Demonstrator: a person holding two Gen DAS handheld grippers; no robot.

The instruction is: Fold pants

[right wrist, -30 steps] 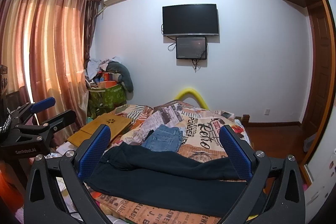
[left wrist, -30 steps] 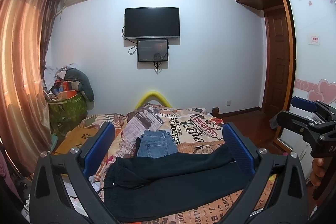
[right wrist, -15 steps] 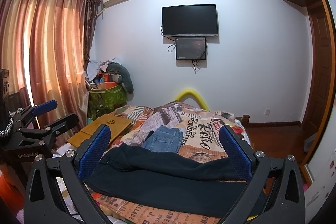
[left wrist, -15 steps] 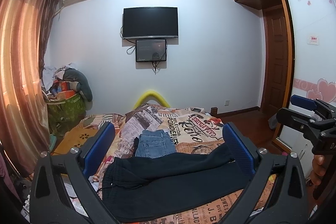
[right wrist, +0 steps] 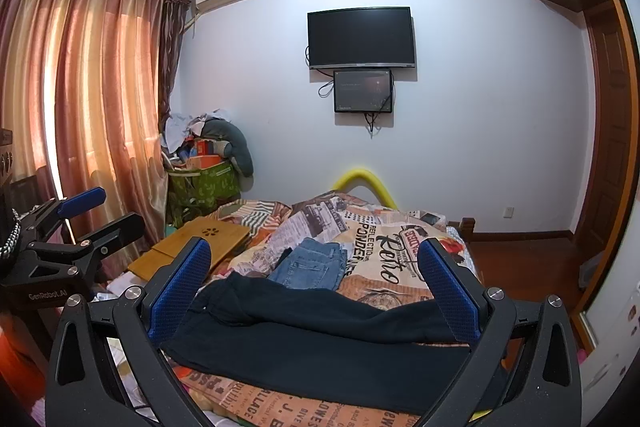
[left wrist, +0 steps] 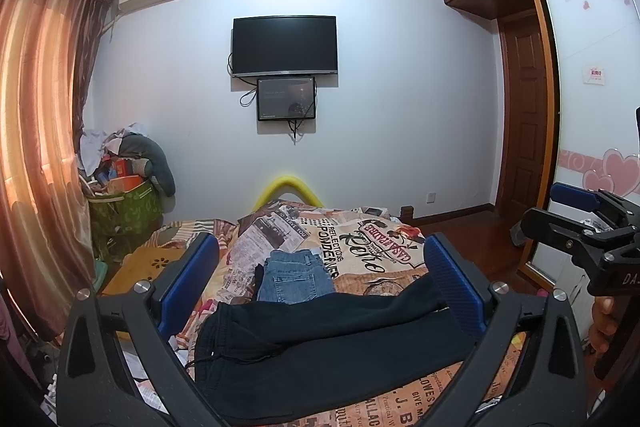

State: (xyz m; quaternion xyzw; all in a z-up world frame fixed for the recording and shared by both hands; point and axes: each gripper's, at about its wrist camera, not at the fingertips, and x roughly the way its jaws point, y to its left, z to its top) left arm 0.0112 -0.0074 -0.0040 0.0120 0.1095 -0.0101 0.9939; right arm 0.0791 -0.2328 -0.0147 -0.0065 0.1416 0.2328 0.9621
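The dark pants (left wrist: 320,343) lay spread crosswise on the printed bedspread (left wrist: 372,247), waistband with its drawstring toward the left jaw side and the legs running off toward the right jaw side, one leg riding up in a loose ridge over the other. They looked soft and limp, light enough to lift by an edge, and likely to sag and slide out of shape unless taken at two points; the waistband corner and the leg hems seemed the firmest places to pinch.

The left gripper (left wrist: 320,287) hung above the near edge of the bed with its jaws spread wide and nothing between them; the pants lay below and ahead, spanning the whole gap from one blue pad to the other. The right gripper (right wrist: 316,291) was likewise wide open and empty, the pants lying under and beyond its jaws, not touched by either.

Past the pants, farther from the jaws, a pair of folded blue jeans (left wrist: 296,277) sat on the bedspread, just beyond the dark fabric's far edge.
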